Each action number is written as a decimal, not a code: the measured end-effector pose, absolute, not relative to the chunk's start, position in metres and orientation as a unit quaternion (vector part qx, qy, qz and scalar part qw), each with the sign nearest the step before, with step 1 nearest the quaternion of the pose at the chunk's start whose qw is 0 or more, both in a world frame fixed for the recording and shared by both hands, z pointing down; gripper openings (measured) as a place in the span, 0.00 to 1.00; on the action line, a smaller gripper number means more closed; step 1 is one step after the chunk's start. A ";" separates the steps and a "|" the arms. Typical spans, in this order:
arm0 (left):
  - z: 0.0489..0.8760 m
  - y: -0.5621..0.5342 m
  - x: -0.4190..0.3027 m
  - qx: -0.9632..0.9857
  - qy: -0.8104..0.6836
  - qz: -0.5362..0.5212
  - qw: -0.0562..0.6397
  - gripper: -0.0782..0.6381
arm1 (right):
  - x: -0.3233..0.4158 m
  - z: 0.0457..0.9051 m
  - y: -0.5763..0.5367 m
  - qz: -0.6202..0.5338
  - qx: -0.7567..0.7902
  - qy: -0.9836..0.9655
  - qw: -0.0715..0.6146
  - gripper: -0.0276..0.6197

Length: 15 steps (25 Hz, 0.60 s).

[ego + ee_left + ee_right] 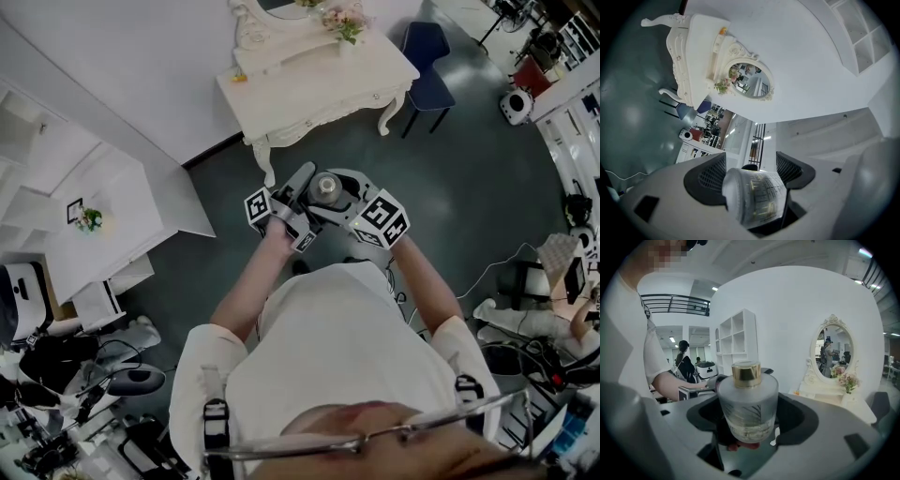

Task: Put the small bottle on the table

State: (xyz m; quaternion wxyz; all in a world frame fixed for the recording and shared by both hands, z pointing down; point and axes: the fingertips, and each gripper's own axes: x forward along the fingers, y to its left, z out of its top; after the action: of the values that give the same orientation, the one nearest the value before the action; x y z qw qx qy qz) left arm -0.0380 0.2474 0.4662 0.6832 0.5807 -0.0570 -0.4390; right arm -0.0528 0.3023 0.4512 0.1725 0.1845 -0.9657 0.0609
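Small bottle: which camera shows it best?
Right gripper view: the small bottle stands upright, gold cap and frosted body in full. Left gripper view shows only its patterned side; head view, just its top from above.

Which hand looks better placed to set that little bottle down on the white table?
Probably right. In the right gripper view the small bottle stands upright between the right gripper jaws, with the table ahead; the left gripper holds it sideways.
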 end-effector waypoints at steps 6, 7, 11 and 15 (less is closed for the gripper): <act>0.471 0.253 -0.049 0.580 -0.056 -0.430 0.690 0.57 | -0.065 0.456 0.308 0.066 0.190 -0.964 0.171 0.57; 0.472 0.253 -0.050 0.580 -0.056 -0.429 0.690 0.57 | -0.066 0.457 0.308 0.067 0.190 -0.964 0.171 0.57; 0.475 0.250 -0.051 0.579 -0.055 -0.427 0.693 0.57 | -0.068 0.459 0.305 0.070 0.193 -0.963 0.173 0.57; 0.479 0.241 -0.049 0.577 -0.058 -0.424 0.696 0.56 | -0.066 0.463 0.295 0.074 0.193 -0.962 0.176 0.57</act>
State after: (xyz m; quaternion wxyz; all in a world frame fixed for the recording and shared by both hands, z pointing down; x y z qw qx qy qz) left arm -0.0490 0.2406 0.4791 0.6959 0.5766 -0.0575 -0.4242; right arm -0.0656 0.2950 0.4628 0.1756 0.1933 -0.9624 0.0743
